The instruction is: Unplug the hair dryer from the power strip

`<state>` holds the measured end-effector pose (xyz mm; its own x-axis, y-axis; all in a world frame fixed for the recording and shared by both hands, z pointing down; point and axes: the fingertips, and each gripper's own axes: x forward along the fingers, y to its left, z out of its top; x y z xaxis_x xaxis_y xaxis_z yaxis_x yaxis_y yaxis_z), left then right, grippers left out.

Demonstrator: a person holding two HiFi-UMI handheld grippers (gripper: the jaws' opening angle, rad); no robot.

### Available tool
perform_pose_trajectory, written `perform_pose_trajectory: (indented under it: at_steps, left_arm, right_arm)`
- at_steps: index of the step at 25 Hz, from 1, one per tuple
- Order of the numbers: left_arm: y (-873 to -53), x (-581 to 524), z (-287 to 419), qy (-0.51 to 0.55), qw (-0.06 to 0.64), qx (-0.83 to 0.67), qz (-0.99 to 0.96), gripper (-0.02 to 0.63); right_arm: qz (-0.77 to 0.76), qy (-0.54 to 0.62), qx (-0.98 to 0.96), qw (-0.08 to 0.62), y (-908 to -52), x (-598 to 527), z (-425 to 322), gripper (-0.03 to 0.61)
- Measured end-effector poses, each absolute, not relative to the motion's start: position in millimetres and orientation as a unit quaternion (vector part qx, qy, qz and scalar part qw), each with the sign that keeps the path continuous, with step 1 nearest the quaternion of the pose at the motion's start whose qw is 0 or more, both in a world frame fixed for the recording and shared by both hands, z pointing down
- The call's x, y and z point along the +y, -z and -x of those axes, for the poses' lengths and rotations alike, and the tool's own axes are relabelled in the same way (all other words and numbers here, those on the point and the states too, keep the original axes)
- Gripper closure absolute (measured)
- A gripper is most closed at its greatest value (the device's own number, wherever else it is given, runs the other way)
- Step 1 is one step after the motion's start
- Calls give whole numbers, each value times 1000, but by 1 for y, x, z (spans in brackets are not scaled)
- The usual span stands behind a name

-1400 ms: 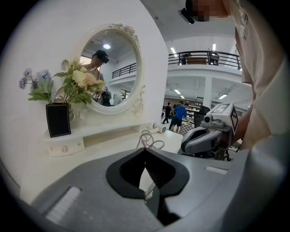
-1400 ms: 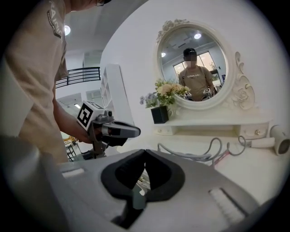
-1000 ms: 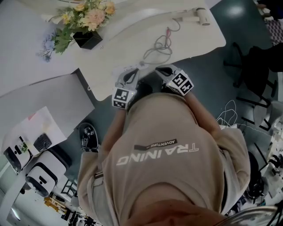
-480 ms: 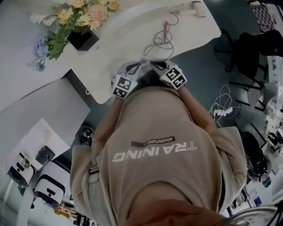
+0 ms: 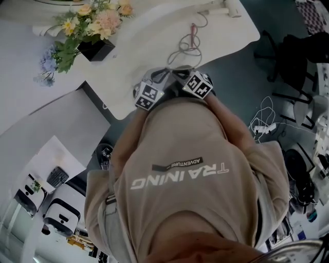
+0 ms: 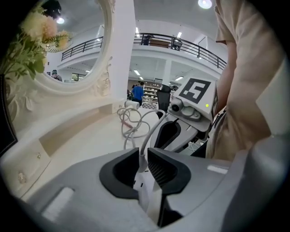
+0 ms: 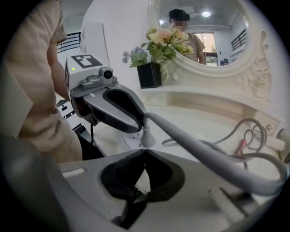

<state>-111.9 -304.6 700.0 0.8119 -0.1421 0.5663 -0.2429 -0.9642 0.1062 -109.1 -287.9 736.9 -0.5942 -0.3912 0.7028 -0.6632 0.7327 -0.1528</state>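
My left gripper (image 6: 144, 158) is shut on the hair dryer's white plug (image 7: 146, 134), right where the cord leaves it. The plug stands upright in the white power strip (image 7: 129, 141) at the vanity table's near edge. From there the grey-white cord (image 5: 187, 49) runs in loose loops to the hair dryer (image 5: 226, 7) at the table's far end. My right gripper (image 7: 144, 153) is shut with its tips touching, close beside the plug and over the strip. In the head view the left gripper (image 5: 163, 77) and right gripper (image 5: 178, 74) nearly meet.
A black vase of flowers (image 5: 87, 23) stands at the table's (image 5: 154, 31) far left, with an ornate mirror (image 7: 204, 31) behind. A thin red cable (image 5: 194, 31) lies among the cord loops. Office chairs and floor cables (image 5: 262, 123) are to the right.
The two grippers have drawn closer together at the table's near edge. The head view has shifted slightly.
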Motion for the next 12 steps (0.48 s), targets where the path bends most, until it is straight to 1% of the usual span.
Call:
perform_pose_trajectory:
  at_steps: [1, 2, 3, 12]
  left_arm:
    - [-702, -305, 112, -294, 88, -104, -946, 558]
    - [-704, -305, 112, -299, 89, -106, -944, 526]
    - [-707, -305, 111, -303, 90, -108, -943, 517]
    - [-720, -317, 97, -330, 85, -118, -933, 518]
  right_arm:
    - [-297, -200, -870, 339, -739, -288, 109, 574]
    - [-292, -198, -872, 340, -741, -288, 109, 574]
    - [-288, -198, -874, 339, -741, -288, 109, 574]
    - [-270, -203, -884, 323, -739, -291, 108, 574]
